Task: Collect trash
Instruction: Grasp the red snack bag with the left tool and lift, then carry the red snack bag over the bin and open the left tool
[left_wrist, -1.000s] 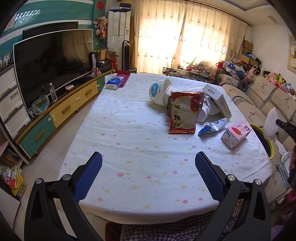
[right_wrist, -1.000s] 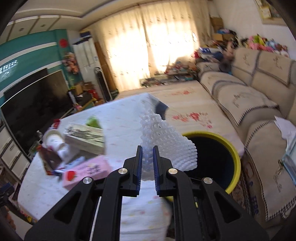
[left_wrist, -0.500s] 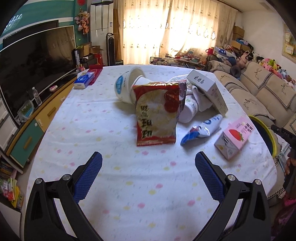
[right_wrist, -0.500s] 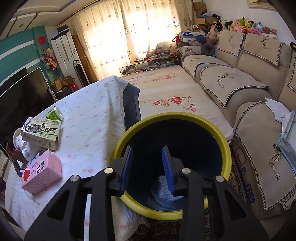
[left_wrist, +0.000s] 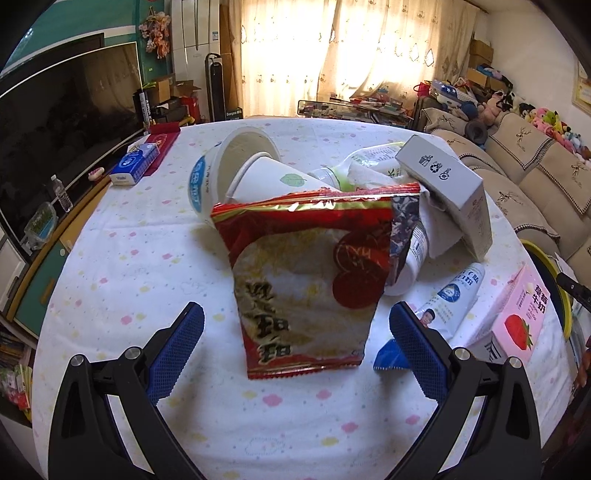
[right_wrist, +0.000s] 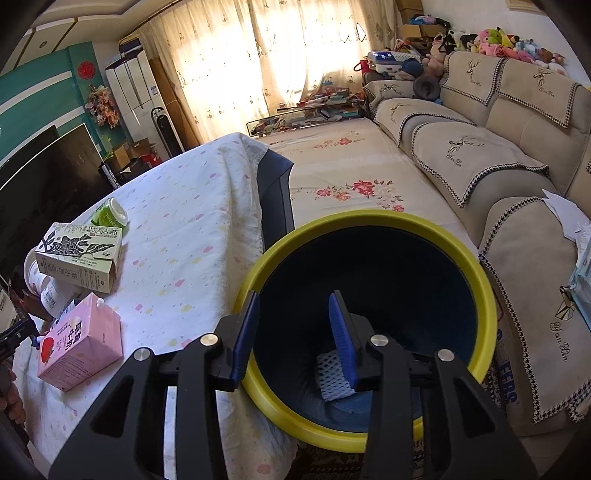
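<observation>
Trash, chiefly the red snack bag (left_wrist: 306, 280), lies mid-table between the spread left gripper (left_wrist: 295, 347); pinch its near edge squarely, while the empty, parted right gripper (right_wrist: 295, 332) hangs over the yellow-rimmed bin (right_wrist: 369, 221).

The left wrist camera sits low over the near edge of the bench (left_wrist: 122, 258), looking along it toward the curtained window, close on the red snack bag (left_wrist: 306, 280) with the television off to its left and the sofa to its right. The right wrist camera hangs beside the bench, tilted down into the yellow-rimmed bin (right_wrist: 369, 221) right under it, sofa on its right. Both views share the pink milk carton (left_wrist: 517, 317) (right_wrist: 81, 347), the grey box (left_wrist: 447, 184) (right_wrist: 79, 254), the bench cloth, the bin's rim, the curtains and the sofa.
</observation>
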